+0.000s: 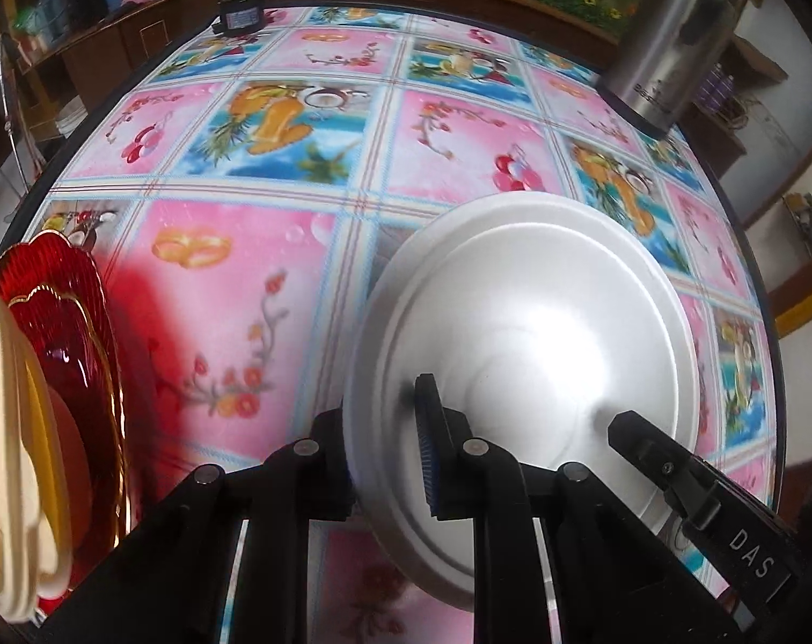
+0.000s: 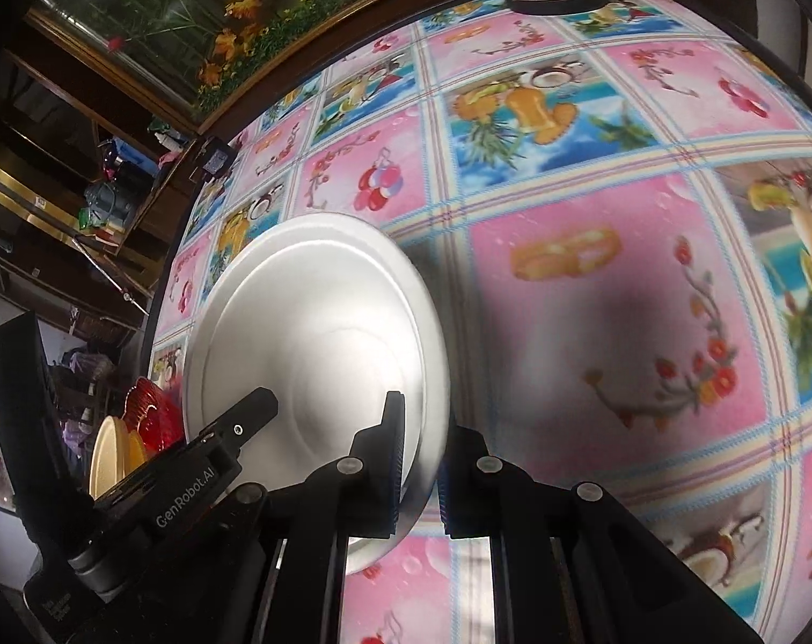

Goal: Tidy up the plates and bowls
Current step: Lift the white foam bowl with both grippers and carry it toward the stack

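While both grippers meet at one object, a round silver metal plate stands tilted on edge above the desk, which wears a glossy pink-and-blue tablecloth printed with fruit and flowers. From the left wrist view, the left gripper pinches the plate's lower left rim: one finger with a blue ribbed pad lies against the shiny face, the other sits behind the rim. Another black gripper finger, marked "DAS", reaches across the plate's lower right.

Seen from the right wrist, the right gripper likewise clamps the same plate at its lower right rim, with one finger on the face and one behind.

At the left gripper's far left, a red scalloped glass plate with gold trim stands upright, touching a cream ridged plate in front of it. Near the desk's far edge stands a tall stainless-steel flask, well apart from the plates, and a small dark box sits at the far left rim.
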### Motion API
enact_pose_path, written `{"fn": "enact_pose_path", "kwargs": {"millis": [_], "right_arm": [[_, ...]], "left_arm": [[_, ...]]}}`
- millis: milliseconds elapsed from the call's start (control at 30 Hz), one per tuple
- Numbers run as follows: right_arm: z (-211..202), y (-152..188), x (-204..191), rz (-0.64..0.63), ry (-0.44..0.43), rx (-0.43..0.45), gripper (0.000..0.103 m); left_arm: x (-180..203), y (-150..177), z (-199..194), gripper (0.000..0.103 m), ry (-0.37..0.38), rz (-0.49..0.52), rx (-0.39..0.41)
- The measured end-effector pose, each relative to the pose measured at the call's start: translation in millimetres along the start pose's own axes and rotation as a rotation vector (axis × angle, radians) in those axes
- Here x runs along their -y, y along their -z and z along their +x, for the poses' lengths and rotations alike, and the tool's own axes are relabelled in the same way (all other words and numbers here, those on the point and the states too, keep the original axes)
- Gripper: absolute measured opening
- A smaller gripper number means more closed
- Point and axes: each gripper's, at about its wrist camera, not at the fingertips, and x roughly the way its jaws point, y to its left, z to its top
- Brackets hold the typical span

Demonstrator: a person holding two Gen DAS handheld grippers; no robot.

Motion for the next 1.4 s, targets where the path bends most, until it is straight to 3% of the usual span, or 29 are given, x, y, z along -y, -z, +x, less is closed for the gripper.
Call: {"fn": "enact_pose_path", "kwargs": {"millis": [600, 1400], "right_arm": [[-42.6, 60.1, 20.5, 0.026, 0.042, 0.072, 0.011], [-59.0, 100.9, -4.5, -0.045, 0.053, 0.095, 0.011]], "left_arm": [[18.1, 65.1, -25.8, 0.015, 0.015, 0.095, 0.061], [-7.9, 105.4, -53.5, 0.016, 0.015, 0.091, 0.104]]}}
